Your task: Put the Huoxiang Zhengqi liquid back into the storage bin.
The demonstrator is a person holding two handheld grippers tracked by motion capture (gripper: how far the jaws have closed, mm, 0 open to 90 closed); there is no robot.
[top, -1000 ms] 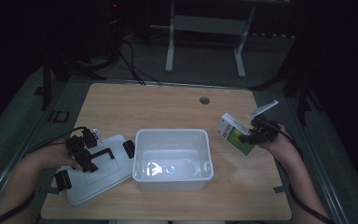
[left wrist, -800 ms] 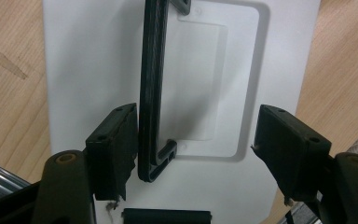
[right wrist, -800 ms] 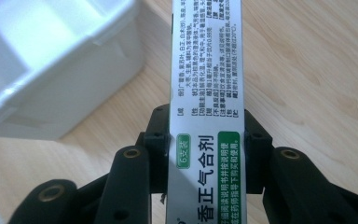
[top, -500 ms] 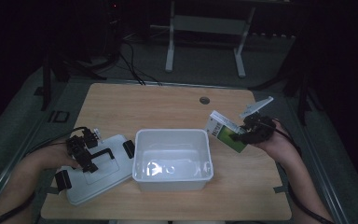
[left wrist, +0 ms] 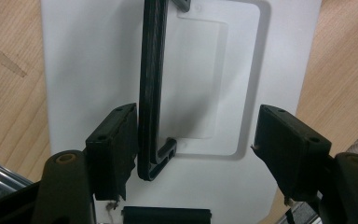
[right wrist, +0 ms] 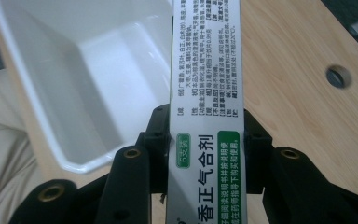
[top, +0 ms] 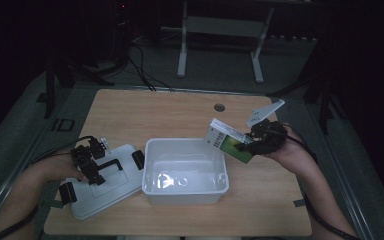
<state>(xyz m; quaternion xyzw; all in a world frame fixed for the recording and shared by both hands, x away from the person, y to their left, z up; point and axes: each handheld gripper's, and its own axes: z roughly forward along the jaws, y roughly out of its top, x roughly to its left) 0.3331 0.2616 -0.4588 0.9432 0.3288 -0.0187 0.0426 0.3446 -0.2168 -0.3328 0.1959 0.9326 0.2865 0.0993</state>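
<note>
The right gripper [top: 254,144] pinches a green and white box [top: 228,143] between its jaws and holds it tilted in the air at the right rim of the white bin [top: 185,170], its upper end leaning over the bin's near right corner. In the right gripper view the box [right wrist: 208,116] runs up between the two black jaws, which press on its two long sides, printed text facing the camera; the open bin [right wrist: 74,84] lies to its left and the wooden table [right wrist: 303,93] with a round hole [right wrist: 337,77] lies to its right. The bin stands in the middle of the table [top: 145,110], its inside bare and glossy. To its left the white lid [top: 105,180] lies flat on the table, touching or just beside the bin's left wall, with black clips at its ends. The left gripper [top: 86,162] hovers over the lid, its jaws spread apart. In the left gripper view the lid's black handle [left wrist: 153,88] stands up from its recess, just beside the left jaw, while the right jaw is well apart from it.
</note>
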